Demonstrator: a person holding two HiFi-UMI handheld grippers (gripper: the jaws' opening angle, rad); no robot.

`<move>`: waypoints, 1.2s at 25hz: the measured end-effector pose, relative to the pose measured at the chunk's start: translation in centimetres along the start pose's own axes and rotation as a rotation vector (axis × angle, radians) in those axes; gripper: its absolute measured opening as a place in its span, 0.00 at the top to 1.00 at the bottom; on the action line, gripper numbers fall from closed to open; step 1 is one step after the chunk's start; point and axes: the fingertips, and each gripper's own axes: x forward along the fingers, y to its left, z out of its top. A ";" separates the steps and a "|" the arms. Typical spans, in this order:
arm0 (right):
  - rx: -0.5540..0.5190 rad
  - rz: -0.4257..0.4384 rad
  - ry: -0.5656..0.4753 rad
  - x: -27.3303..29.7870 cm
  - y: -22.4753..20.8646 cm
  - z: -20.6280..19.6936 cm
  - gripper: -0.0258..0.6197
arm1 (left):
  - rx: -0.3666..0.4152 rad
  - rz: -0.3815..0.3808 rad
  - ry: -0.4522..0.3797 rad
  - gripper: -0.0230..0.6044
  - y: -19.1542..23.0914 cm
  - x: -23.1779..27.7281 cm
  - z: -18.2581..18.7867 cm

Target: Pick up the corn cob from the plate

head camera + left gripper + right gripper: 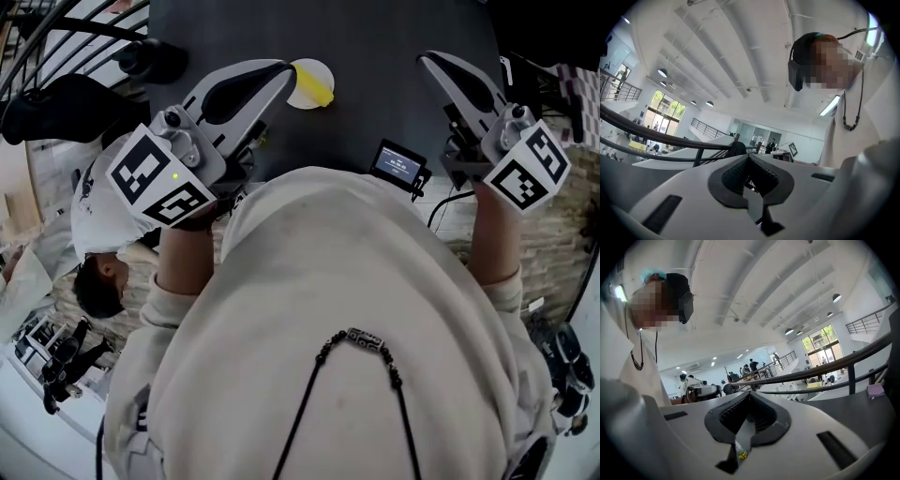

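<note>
In the head view a yellow corn cob lies on a small white plate at the far side of the dark table. My left gripper is held up with its tip beside the plate's left edge; whether it touches is hidden. My right gripper hangs over the table's right part, well apart from the plate. Both gripper views point level across a big hall and show neither cob nor plate. The left gripper and the right gripper each have their ribbed pads together with nothing between.
A small black device with a lit screen and its cable sit at the table's near edge. A black railing and a dark round object are at the left. People stand on a lower floor.
</note>
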 end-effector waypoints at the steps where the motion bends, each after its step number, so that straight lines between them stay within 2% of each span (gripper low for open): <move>1: -0.002 -0.005 0.007 0.0 0.0 -0.1 0.94 | -0.003 -0.005 -0.001 0.96 0.0 0.0 0.0; 5: -0.009 -0.009 0.035 0.3 -0.1 -0.5 0.94 | -0.022 -0.010 -0.003 0.96 -0.2 0.0 -0.8; 12: -0.023 0.021 0.079 0.3 -0.2 -1.4 0.94 | -0.036 0.033 -0.023 0.96 -1.3 -0.7 -1.9; 30: -0.044 0.132 0.205 3.1 1.2 -2.5 0.94 | -0.081 0.217 -0.103 0.96 -3.3 -5.7 -2.5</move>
